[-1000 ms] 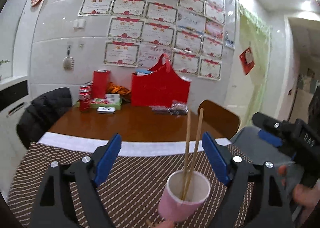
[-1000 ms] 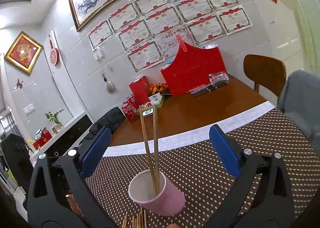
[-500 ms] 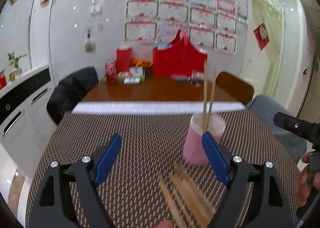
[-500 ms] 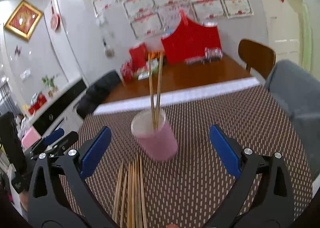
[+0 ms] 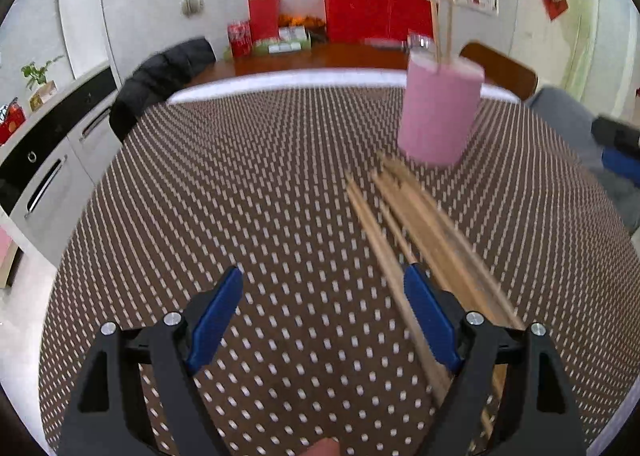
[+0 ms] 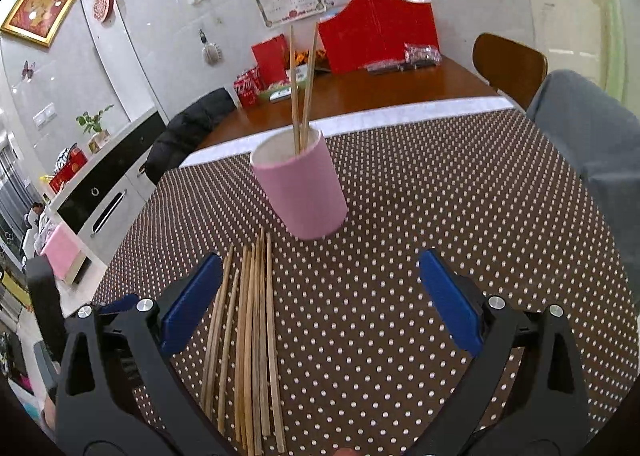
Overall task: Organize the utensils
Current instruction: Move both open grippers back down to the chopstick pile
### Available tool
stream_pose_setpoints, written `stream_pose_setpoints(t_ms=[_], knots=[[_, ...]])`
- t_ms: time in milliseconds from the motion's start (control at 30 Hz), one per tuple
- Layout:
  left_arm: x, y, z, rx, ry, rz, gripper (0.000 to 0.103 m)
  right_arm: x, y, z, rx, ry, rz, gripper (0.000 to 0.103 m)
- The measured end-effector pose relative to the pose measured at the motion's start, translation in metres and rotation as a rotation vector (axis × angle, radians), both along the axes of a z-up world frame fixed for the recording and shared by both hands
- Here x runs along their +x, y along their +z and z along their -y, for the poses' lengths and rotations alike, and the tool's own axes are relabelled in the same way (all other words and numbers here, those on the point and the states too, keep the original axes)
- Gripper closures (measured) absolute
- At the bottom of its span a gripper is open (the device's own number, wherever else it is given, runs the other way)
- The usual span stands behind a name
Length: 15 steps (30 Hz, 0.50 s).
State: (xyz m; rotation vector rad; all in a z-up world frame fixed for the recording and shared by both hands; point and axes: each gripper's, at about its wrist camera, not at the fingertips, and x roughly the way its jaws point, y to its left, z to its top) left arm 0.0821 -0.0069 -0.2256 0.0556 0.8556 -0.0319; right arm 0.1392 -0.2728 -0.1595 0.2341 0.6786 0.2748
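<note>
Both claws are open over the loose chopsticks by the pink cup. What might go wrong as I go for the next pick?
1. The chopsticks lie packed side by side, so a claw may pinch several or scatter them.
2. The left claw has one finger over the bundle, so closing here could miss.
3. The pink cup holds two tall sticks leaning out; a bump could tip it.

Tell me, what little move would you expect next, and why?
Probably the right gripper shifts toward its left and lowers over the loose chopsticks to pick one. Its fingers stand wide open and empty, the bundle lies flat on the dotted mat beside its left finger, and the pink cup behind already holds two chopsticks upright.
</note>
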Motion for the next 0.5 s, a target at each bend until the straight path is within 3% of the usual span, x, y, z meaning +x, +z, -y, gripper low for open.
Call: stream_pose_setpoints(t_ms=[167,500], knots=[[-0.01,-0.027,0.012,0.022,-0.024,-0.07,0.021,0.0,-0.015,-0.002,-0.013,0.006,-0.043,0.006],[-0.013,-0.03,0.012,-0.024,-0.008,-0.062,0.021,0.003,-0.031,-0.007,-0.026,0.029,-0.086,0.006]])
